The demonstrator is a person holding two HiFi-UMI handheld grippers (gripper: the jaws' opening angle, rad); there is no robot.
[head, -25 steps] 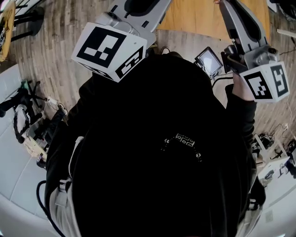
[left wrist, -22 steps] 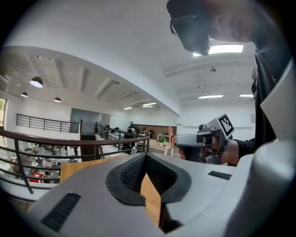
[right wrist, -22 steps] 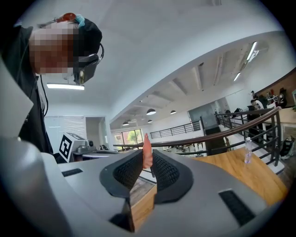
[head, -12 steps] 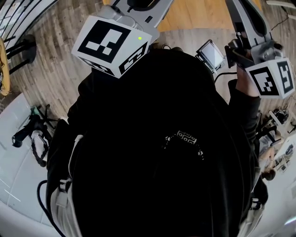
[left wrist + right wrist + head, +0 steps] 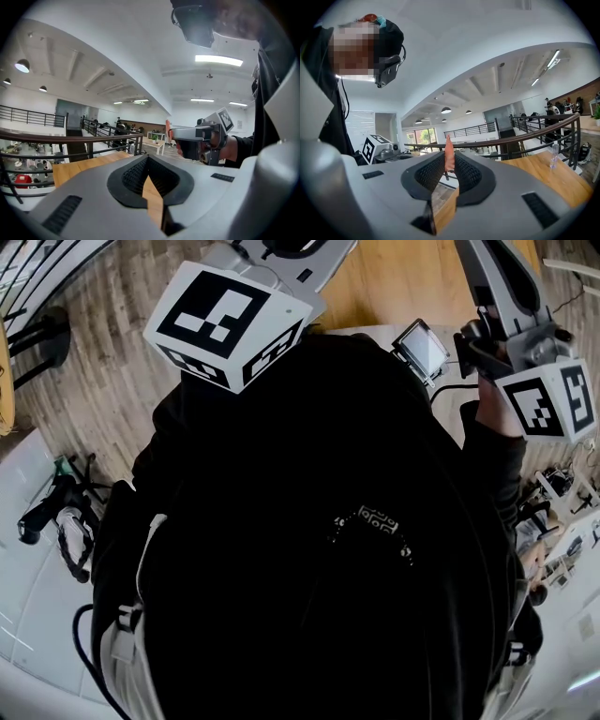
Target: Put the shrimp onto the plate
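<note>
The shrimp (image 5: 449,152) stands upright at the centre of the right gripper view, a pale orange sliver pinched between the black ribbed pads (image 5: 429,173) of my right gripper (image 5: 449,160). The jaws are drawn in narrow on it, and its tip pokes up above the pad tops. Beyond it a dark railing (image 5: 511,138) crosses the frame. A wooden tabletop (image 5: 543,176) lies at lower right with a small clear bottle (image 5: 553,157) standing on it. My left gripper (image 5: 147,161) has its jaws pressed together at the tips, gripping only each other, with a strip of wood showing through the slit lower down. At centre right of the left gripper view I see the right gripper from the side, held level by a hand (image 5: 229,147) in a dark sleeve. In the head view the person's dark top (image 5: 319,549) fills most of the frame. The left gripper's marker cube (image 5: 230,320) sits at upper left, the right one's cube (image 5: 548,399) is at upper right, and a small screen (image 5: 422,348) lies between them.
</note>
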